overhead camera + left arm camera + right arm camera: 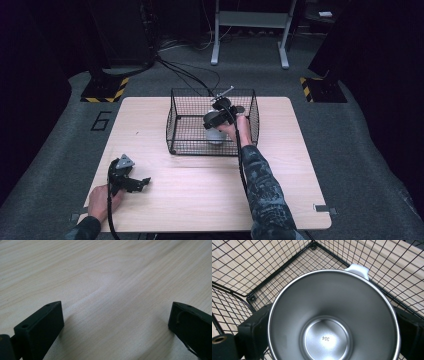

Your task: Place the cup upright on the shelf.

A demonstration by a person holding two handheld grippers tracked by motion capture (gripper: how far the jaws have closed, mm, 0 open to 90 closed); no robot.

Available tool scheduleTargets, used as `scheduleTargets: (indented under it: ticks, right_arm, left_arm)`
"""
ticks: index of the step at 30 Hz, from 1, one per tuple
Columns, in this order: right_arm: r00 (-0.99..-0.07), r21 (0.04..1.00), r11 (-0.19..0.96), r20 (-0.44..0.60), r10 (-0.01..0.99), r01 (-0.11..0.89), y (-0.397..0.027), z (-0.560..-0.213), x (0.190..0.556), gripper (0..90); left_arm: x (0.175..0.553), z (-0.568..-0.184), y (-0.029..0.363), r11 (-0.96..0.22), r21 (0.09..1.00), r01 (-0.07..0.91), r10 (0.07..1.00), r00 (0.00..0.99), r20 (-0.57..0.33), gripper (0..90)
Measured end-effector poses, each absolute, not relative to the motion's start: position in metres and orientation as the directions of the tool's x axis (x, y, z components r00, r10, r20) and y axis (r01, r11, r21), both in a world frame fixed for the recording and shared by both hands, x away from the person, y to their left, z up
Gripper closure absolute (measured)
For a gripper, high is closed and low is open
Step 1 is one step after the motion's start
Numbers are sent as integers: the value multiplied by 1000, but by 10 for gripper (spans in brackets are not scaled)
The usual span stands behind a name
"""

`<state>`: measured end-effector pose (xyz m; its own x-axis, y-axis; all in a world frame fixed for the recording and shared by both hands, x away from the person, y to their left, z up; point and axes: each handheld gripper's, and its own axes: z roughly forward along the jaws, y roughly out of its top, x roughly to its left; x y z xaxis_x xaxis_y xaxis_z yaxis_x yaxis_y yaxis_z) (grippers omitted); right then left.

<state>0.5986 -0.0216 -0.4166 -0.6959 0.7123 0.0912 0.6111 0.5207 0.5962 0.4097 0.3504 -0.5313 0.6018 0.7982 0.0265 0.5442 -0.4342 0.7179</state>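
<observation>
Right gripper [216, 121] has its jaws clamped on the outside of a steel cup [333, 317], holding it upright inside the wire basket [177, 125], probably so it goes down flat. Left gripper [131, 182] just rests on the table [200, 185], jaws wide apart, empty. Pale wood top, grey carpet around, dark room.

Dim dark surroundings, brightly lit tabletop, soft close-up blur
</observation>
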Motion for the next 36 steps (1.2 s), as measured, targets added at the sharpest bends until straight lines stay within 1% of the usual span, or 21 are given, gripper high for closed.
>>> scheduleTargets:
  ticks: [15, 24, 29, 31, 33, 34, 36]
  right_arm:
    - [-692, 574, 531, 89, 716, 623, -20, -423, 601, 53]
    - [-675, 564, 511, 116, 729, 649, -24, -424, 598, 49]
    - [-675, 557, 516, 112, 729, 650, -26, -424, 597, 46]
    - [-677, 557, 518, 113, 727, 649, -27, -423, 595, 38]
    - [-678, 568, 504, 135, 723, 651, -28, -422, 594, 21]
    - [-680, 570, 506, 131, 722, 647, -28, -420, 593, 2]
    - [-679, 579, 502, 128, 723, 643, -28, -416, 591, 0]
  left_arm:
    - [410, -531, 351, -439, 715, 544, 796, 605, 29, 2]
    - [410, -531, 350, -434, 719, 543, 799, 601, 28, 1]
    - [410, -531, 350, -435, 719, 542, 797, 603, 28, 1]
    - [410, -531, 351, -435, 719, 542, 797, 603, 28, 1]
    - [410, -531, 350, -435, 719, 542, 797, 603, 28, 1]
    - [410, -531, 351, -435, 719, 542, 797, 603, 28, 1]
    - [410, -531, 351, -435, 719, 542, 797, 603, 28, 1]
